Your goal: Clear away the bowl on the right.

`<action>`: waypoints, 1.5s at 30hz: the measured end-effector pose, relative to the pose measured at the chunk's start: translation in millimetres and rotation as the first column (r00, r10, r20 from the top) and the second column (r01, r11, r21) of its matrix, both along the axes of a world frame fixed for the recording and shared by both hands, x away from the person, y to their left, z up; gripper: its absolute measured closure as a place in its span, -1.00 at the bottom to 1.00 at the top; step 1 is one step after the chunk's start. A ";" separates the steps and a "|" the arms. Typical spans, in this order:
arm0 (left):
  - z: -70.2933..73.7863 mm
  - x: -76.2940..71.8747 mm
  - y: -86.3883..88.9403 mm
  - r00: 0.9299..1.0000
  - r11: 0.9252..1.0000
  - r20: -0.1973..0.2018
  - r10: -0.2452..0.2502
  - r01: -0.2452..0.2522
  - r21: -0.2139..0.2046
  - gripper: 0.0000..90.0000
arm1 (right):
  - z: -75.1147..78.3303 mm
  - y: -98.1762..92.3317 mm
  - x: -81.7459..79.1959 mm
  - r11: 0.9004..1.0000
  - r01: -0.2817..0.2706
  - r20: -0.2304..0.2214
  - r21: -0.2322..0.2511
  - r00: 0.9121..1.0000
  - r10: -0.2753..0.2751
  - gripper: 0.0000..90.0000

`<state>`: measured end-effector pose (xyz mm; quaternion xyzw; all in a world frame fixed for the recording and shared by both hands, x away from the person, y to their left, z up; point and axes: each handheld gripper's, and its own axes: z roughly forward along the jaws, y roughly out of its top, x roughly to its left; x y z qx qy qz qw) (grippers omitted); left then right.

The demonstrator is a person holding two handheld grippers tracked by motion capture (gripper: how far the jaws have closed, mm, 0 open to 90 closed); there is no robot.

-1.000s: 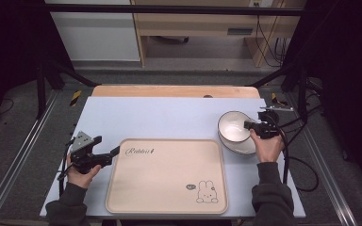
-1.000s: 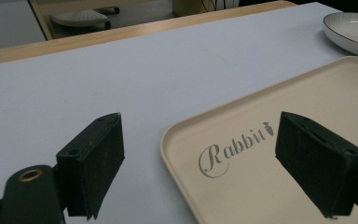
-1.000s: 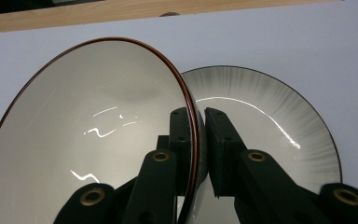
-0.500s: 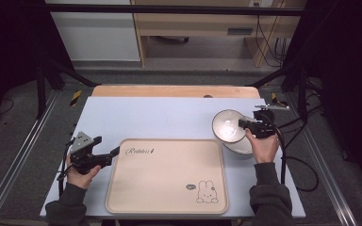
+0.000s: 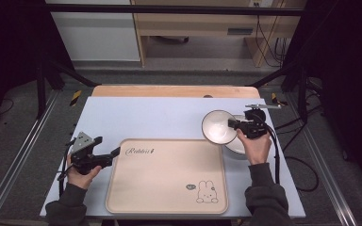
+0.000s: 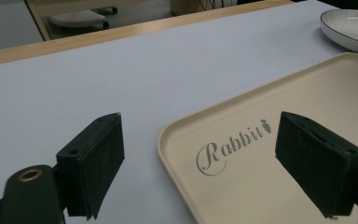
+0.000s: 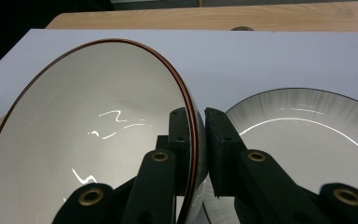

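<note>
Pale blue tabletop [image 5: 160, 117] | right tongs [image 7: 196, 140] clamped on red-rimmed bowl [image 5: 218, 126], held tilted above a second white dish [image 7: 307, 135] | left tongs [image 6: 198, 161] spread wide at beige rabbit tray [image 5: 167, 174] corner, nothing gripped

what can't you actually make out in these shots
- Outside of the bowl, right gripper view: faces away, behind its own wall.
- Plate, high view: partly covered by the bowl and right claw.
- Tray, left gripper view: cut off by frame edges, its print partly behind the left claw.
</note>
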<state>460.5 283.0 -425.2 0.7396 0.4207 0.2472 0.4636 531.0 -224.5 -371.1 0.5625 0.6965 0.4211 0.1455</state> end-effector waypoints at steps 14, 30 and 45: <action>-0.3 0.0 -0.5 1.000 1.000 0.000 -0.003 0.003 0.003 -0.66 | 5.0 23.1 -4.5 0.998 -0.063 0.013 -0.008 0.998 0.064 0.81; 0.1 -0.3 -0.2 1.000 1.000 0.000 -0.005 0.005 0.001 -0.67 | 2.4 52.1 -4.2 0.991 -0.135 0.004 -0.015 0.991 0.135 0.81; 0.1 -0.5 0.1 1.000 1.000 0.001 -0.008 0.008 0.004 -0.67 | -9.8 79.8 -2.2 0.980 -0.196 -0.022 -0.032 0.980 0.196 0.80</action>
